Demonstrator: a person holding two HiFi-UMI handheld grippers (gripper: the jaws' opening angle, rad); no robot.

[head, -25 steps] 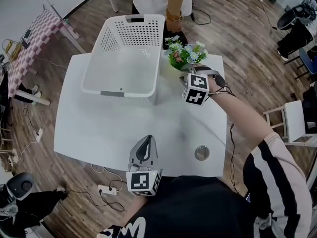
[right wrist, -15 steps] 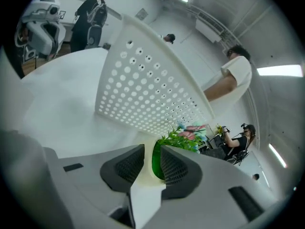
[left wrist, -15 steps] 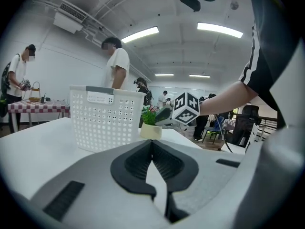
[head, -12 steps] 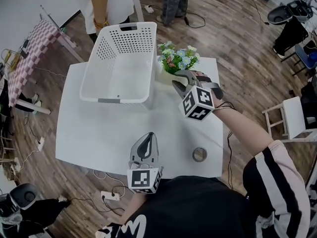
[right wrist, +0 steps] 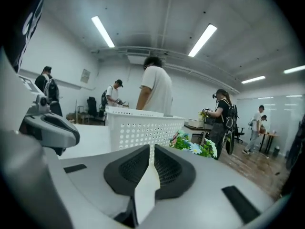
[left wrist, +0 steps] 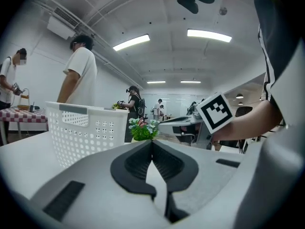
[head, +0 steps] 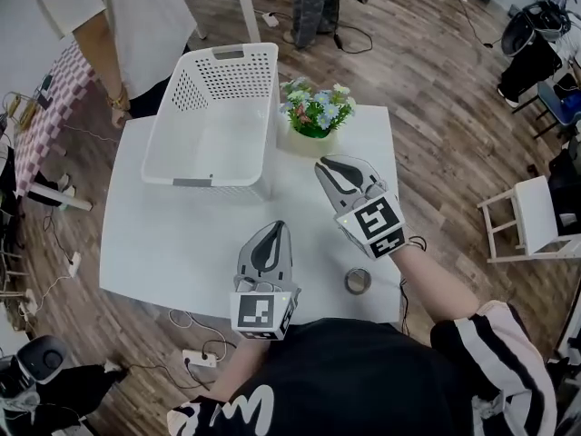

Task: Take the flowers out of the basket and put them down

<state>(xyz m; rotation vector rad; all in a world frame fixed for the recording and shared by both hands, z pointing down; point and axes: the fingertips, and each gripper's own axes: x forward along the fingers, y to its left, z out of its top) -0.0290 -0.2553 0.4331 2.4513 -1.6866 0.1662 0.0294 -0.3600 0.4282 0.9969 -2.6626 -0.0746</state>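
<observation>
The flowers (head: 314, 114), a small bunch of blue and white blooms in a pale pot, stand upright on the white table (head: 182, 243), just right of the white perforated basket (head: 214, 121). The basket looks to have nothing in it. My right gripper (head: 326, 165) hovers a short way in front of the flowers, shut and holding nothing. My left gripper (head: 271, 230) is near the table's front edge, also shut on nothing. The left gripper view shows the flowers (left wrist: 142, 128), the basket (left wrist: 86, 128) and my own gripper (left wrist: 152, 142). In the right gripper view the flowers (right wrist: 193, 145) sit beside the basket (right wrist: 143, 125), beyond my gripper (right wrist: 151, 147).
A small round ring (head: 358, 281) lies on the table near its front right corner. A person (head: 136, 16) stands at the far left corner by the basket. A white chair (head: 536, 221) is off to the right, and cables (head: 195, 343) lie on the floor below the front edge.
My right gripper has let go of the flowers and drawn back toward me. The flowers now stand alone on the table. The bystander has moved to the left.
</observation>
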